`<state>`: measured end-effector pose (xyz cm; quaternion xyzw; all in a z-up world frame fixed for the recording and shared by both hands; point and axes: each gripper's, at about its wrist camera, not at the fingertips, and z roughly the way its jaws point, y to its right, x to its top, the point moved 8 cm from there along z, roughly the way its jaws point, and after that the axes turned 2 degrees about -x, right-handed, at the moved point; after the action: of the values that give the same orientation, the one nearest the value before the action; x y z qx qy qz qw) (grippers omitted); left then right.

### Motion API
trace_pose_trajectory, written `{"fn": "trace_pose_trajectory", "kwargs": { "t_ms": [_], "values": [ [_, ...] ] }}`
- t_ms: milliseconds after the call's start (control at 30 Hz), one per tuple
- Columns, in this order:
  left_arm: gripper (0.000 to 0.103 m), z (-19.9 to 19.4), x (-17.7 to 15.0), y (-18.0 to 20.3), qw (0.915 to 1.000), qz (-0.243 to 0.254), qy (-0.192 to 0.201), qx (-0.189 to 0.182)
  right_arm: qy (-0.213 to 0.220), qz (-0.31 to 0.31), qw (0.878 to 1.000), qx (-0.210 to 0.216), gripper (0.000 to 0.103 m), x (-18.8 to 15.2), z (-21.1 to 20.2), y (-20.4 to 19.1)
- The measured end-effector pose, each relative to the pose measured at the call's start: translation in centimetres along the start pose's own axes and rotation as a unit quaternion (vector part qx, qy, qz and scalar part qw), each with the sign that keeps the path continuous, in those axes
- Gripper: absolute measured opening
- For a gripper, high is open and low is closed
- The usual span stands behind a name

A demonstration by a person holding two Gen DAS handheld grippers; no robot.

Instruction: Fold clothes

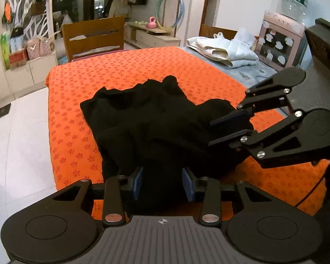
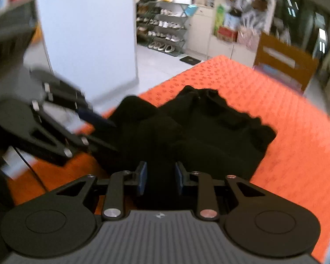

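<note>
Black garment lay bunched on the orange cloth, long axis unclear; I had left gripper and right gripper each pinching its near edge.

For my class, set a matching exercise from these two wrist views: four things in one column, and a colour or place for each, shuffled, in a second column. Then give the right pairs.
1. garment
2. table cover
3. folded clothes
4. wooden chair

a. pale, stacked at the far right
b. black, bunched between both grippers
c. behind the table's far edge
d. orange, patterned

Pairs: 1-b, 2-d, 3-a, 4-c
</note>
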<state>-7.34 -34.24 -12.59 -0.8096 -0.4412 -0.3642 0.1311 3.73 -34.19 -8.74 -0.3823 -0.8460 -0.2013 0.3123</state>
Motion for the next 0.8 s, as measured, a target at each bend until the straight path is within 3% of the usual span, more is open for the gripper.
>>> {"fn": "trace_pose_trajectory", "kwargs": {
  "t_ms": [167,367,500,600,700,800],
  "values": [
    [0.042,-0.2,-0.2,-0.5,1.0,0.002,0.001,0.002,0.009,-0.002,1.0,-0.001,0.029,-0.5,-0.3,1.4],
    [0.042,-0.8,-0.5,-1.1,1.0,-0.009,0.003,0.002,0.007,0.067,0.998,-0.012,0.029,-2.2,-1.3,4.7],
    [0.043,-2.4,0.9,-1.4,0.9983,-0.045,0.031,-0.018,0.004,0.088,0.996,-0.025,0.029,-2.1,-2.4,5.9],
    [0.043,-2.6,2.1,-2.1,0.9954,-0.078,0.05,-0.025,0.028,0.124,0.992,-0.014,0.03,-0.9,-3.2,6.5],
    [0.043,-0.8,2.4,-2.9,0.9952,-0.088,0.04,-0.015,0.042,0.137,0.99,0.001,0.03,0.3,-2.5,6.2],
    [0.043,0.8,2.0,-3.7,0.996,-0.087,0.021,-0.005,0.027,0.124,0.992,0.004,0.029,0.5,-0.6,5.6]
  ]
}}
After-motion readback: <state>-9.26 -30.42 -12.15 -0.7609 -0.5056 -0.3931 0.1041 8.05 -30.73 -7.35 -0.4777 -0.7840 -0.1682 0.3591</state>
